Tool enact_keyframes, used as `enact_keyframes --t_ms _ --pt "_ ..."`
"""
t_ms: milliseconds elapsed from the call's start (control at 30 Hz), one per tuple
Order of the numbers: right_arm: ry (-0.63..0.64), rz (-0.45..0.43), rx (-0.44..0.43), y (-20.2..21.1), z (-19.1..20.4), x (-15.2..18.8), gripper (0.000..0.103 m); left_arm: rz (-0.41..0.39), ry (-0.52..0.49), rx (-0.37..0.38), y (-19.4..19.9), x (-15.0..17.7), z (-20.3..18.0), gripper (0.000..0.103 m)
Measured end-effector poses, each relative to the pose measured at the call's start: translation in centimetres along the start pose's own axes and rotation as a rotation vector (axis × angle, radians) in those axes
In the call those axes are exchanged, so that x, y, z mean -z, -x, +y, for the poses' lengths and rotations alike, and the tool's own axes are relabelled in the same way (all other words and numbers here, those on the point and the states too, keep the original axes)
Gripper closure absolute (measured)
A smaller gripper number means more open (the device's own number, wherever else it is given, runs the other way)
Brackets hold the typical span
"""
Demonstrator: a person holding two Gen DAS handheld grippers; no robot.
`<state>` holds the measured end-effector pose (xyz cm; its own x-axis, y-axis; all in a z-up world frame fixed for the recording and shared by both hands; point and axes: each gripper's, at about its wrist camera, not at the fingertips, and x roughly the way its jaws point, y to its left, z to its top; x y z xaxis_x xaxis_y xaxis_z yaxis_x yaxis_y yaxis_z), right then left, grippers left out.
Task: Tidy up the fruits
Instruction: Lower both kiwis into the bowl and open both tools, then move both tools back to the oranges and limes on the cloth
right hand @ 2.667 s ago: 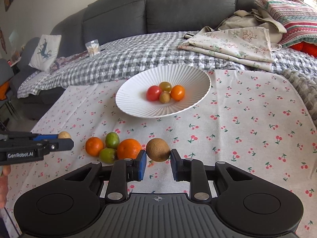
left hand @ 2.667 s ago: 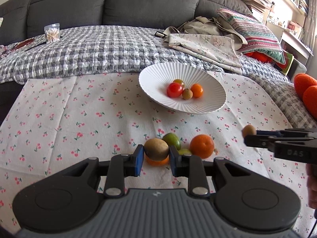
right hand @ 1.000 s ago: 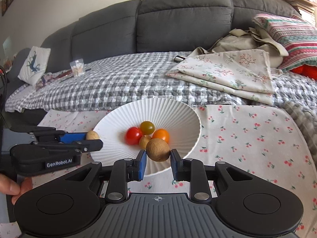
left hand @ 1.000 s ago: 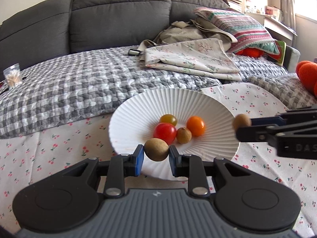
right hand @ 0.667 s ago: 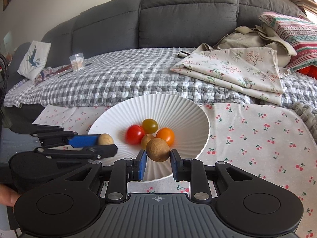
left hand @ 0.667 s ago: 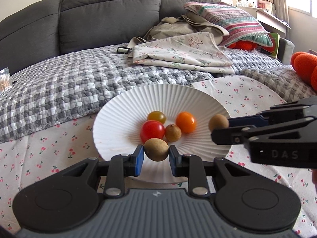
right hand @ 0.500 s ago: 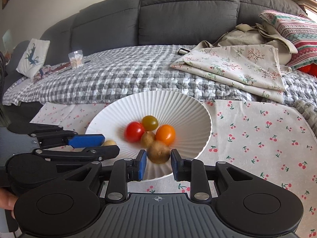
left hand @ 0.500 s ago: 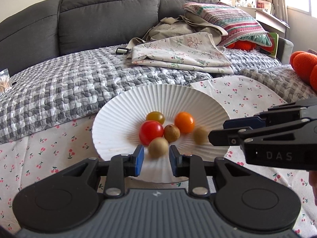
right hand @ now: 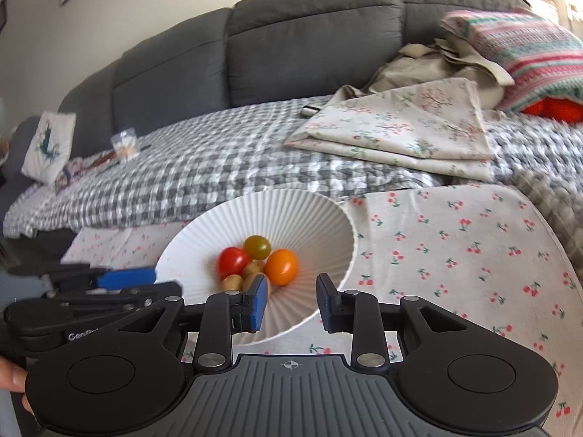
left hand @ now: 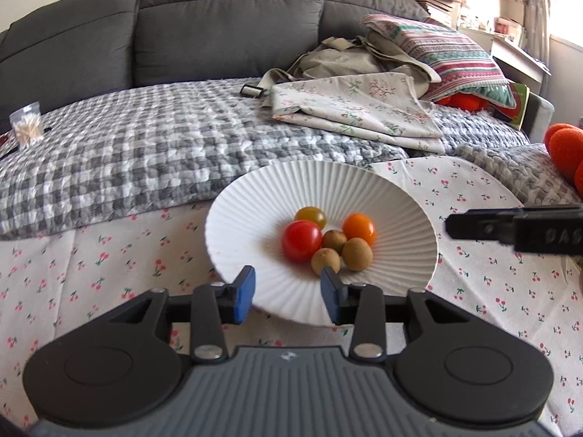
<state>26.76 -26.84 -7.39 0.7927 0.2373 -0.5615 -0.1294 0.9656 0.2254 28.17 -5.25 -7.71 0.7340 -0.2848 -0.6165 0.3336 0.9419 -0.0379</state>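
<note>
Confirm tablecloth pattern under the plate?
White tablecloth with small red cherries, under the white ribbed plate; clearest in the left wrist view.

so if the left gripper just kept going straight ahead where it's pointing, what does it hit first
Most likely the white plate: the open left gripper points at its near rim, with the small brown fruit just beyond by the right finger. Depth is hard to judge, so it might pass over the rim.

From my left wrist camera: a matt white ribbed plate holds glossy, smooth-skinned tomatoes beside dull, rough brown fruits; under it, printed cotton-like cloth; behind, a puffy woven checked blanket and matt grey fabric sofa.
</note>
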Motion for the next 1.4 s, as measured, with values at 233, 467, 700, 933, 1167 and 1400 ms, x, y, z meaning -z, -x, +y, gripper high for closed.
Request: enact_keyframes --t_ms 233,467,700,933,1167,1400 --pt "-0.082 -0.016 -0.035 2.5 -0.9 0.0 0.052 -0.004 0.053 -0.023 2.5 0.3 1.1 0.045" --pt "-0.08 -0.053 -0.067 5.0 0.5 0.3 0.038 -0.022 0.076 -0.026 5.1 0.6 1.2 0.032" --pt "-0.08 -0.077 -0.073 7.6 1.3 1.3 0.033 -0.028 0.077 -0.02 8.0 1.7 1.4 0.024" --pt "-0.088 -0.094 -0.083 10.0 1.8 2.4 0.027 -0.042 0.111 -0.006 10.7 3.0 2.4 0.02" --pt "-0.101 -0.099 -0.09 12.1 2.1 4.0 0.022 -0.014 0.086 -0.023 11.5 4.4 3.7 0.018" --pt "-0.101 -0.078 -0.082 12.1 2.0 4.8 0.022 0.052 0.022 0.005 10.3 5.7 2.8 0.018"
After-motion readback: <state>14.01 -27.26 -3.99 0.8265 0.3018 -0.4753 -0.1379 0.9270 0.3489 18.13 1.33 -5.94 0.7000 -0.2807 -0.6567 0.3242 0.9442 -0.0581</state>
